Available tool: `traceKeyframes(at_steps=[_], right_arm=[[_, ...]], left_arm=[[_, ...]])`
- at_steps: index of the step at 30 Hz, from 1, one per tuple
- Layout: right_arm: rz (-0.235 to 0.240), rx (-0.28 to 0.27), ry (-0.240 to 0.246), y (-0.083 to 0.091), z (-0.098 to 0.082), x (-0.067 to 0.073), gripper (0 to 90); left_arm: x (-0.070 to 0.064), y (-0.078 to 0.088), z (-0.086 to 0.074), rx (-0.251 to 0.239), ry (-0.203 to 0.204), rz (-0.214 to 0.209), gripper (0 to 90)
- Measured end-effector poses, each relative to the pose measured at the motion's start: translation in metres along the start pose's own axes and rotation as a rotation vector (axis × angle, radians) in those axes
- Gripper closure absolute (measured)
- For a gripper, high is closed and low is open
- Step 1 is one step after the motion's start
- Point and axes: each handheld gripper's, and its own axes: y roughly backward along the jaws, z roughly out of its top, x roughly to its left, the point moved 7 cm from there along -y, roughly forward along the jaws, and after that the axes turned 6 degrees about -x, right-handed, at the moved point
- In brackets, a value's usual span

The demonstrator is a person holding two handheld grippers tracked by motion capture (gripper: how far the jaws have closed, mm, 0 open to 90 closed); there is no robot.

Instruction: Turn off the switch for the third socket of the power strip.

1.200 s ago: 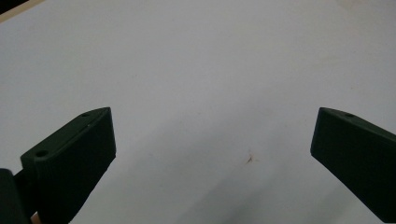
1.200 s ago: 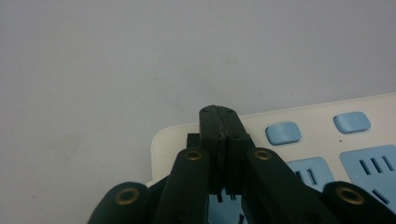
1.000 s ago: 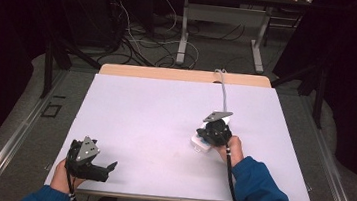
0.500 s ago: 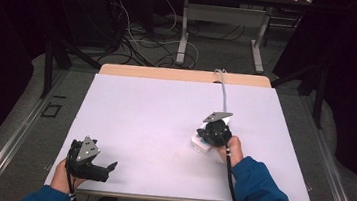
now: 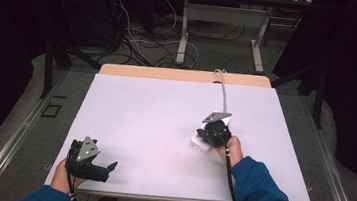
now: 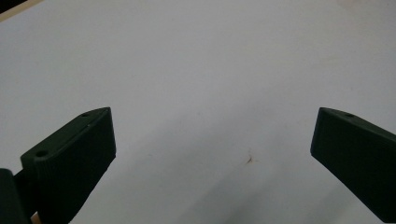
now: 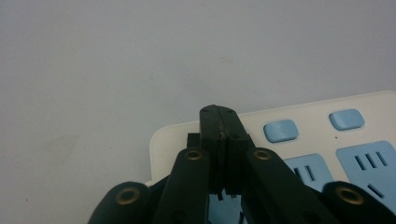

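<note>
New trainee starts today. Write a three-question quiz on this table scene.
1. True or false: the left gripper has its jaws wide apart.
2. What lies under the right gripper? A) power strip B) cup C) book
3. What colour are the power strip buttons?

Key
1. True, above the bare table.
2. A; the shut jaws rest over its end.
3. Blue.

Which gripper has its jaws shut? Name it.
The right gripper: its jaws are pressed together over the white power strip. The left gripper stands wide open above the bare table.
</note>
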Motion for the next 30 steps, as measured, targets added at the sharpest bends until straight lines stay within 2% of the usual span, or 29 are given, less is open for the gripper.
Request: traceKeyframes(at_steps=[1, 2, 6, 11, 15, 16, 17, 19, 21, 26, 30], right_arm=[[0.000, 0.000, 0.000, 0.0000, 0.0000, 0.0000, 90.0], [0.002, 0.040, 0.002, 0.0019, -0.0019, 0.0002, 90.0], [-0.005, 0.021, 0.004, 0.0004, -0.0012, 0.0003, 90.0], [0.000, 0.039, 0.001, 0.0018, -0.0019, 0.0003, 90.0], [0.000, 0.038, 0.000, 0.0018, -0.0019, 0.0001, 90.0], [0.000, 0.020, 0.006, 0.0006, -0.0014, -0.0004, 90.0], [0.001, 0.038, 0.001, 0.0017, -0.0018, 0.0001, 90.0], [0.001, 0.039, 0.002, 0.0017, -0.0019, 0.0001, 90.0], [-0.007, 0.020, 0.011, 0.0003, -0.0010, -0.0001, 90.0], [-0.011, 0.019, 0.001, 0.0005, -0.0011, 0.0003, 90.0], [-0.005, 0.020, 0.012, 0.0009, -0.0015, -0.0002, 90.0]], left_arm=[[0.0000, 0.0001, 0.0000, 0.001, 0.000, -0.001, 0.3], [0.0000, 0.0000, 0.0000, 0.001, -0.001, -0.001, 0.2], [0.0000, 0.0000, 0.0000, 0.002, 0.000, -0.001, 0.2], [-0.0001, -0.0001, 0.0001, -0.001, 0.000, -0.002, 0.2], [-0.0001, -0.0001, 0.0001, 0.001, -0.001, -0.001, 0.2], [-0.0001, -0.0002, 0.0001, -0.001, -0.001, -0.002, 0.2], [-0.0001, -0.0002, 0.0001, 0.000, -0.001, -0.002, 0.2], [-0.0001, -0.0003, 0.0001, 0.000, -0.001, -0.002, 0.2], [-0.0001, -0.0001, 0.0001, 0.000, -0.001, -0.002, 0.3], [-0.0002, 0.0001, 0.0001, 0.002, -0.003, -0.003, 0.2], [-0.0002, 0.0000, 0.0001, 0.000, -0.002, -0.003, 0.2]])
